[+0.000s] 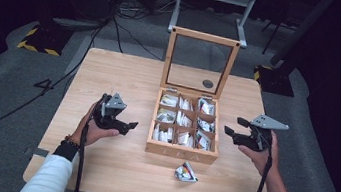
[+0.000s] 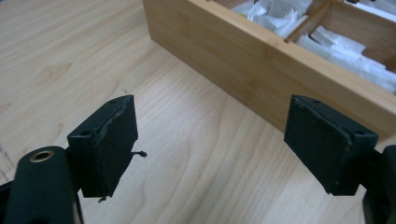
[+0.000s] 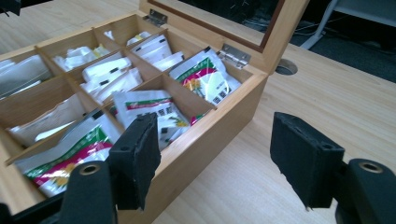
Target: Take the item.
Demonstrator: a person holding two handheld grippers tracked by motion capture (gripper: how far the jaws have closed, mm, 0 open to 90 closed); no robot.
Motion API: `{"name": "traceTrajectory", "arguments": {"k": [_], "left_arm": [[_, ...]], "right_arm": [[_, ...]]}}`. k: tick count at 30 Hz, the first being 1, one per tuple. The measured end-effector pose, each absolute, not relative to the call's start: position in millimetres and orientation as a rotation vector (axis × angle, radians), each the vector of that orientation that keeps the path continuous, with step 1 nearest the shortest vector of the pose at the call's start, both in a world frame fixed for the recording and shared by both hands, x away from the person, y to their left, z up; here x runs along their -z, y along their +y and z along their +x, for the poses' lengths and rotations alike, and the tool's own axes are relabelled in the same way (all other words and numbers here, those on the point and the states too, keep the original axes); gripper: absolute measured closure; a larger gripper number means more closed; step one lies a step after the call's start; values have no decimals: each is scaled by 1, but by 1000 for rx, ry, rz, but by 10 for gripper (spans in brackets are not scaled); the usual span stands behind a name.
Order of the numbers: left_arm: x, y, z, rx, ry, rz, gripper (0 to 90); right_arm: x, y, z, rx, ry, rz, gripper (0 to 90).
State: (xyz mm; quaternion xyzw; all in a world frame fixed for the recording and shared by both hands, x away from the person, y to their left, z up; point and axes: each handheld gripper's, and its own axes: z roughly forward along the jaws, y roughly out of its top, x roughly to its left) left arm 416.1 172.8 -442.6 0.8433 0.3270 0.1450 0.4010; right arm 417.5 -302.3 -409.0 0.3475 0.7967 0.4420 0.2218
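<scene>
Both your grippers, left gripper (image 1: 129, 126) and right gripper (image 1: 234, 126), gape empty beside the tea box (image 1: 180, 152). Looks between picks; next likely the stray sachet (image 1: 186, 172).

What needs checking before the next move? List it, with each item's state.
1. Left gripper empty, jaws apart: ok.
2. Right gripper empty, jaws apart: ok.
3. Wooden box lid upright and clear of the compartments: ok.
4. Loose packet lies on the table in front of the box, not in a compartment: not ok.
5. Free room in a compartment for that packet: cannot tell.
6. Both grippers beside the box, neither touching it: ok.
</scene>
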Motion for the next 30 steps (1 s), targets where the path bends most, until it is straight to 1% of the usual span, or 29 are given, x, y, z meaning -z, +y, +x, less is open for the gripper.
{"name": "traceTrajectory", "arguments": {"k": [1, 3, 8, 17, 26, 30], "left_arm": [[441, 171, 419, -389, 821, 2140, 181], [439, 166, 426, -372, 826, 2139, 184], [432, 156, 442, -389, 824, 2120, 195], [421, 142, 469, -396, 835, 2087, 209], [414, 128, 502, -407, 898, 2072, 220], [415, 116, 516, -410, 937, 2058, 233]], "right_arm": [[409, -302, 421, -1222, 2199, 966, 341], [408, -301, 426, -1219, 2195, 962, 354], [407, -295, 443, -1192, 2200, 979, 369], [399, -286, 469, -1168, 2199, 1007, 368], [392, -278, 494, -1162, 2192, 1053, 360], [395, -272, 508, -1160, 2197, 1083, 358]]}}
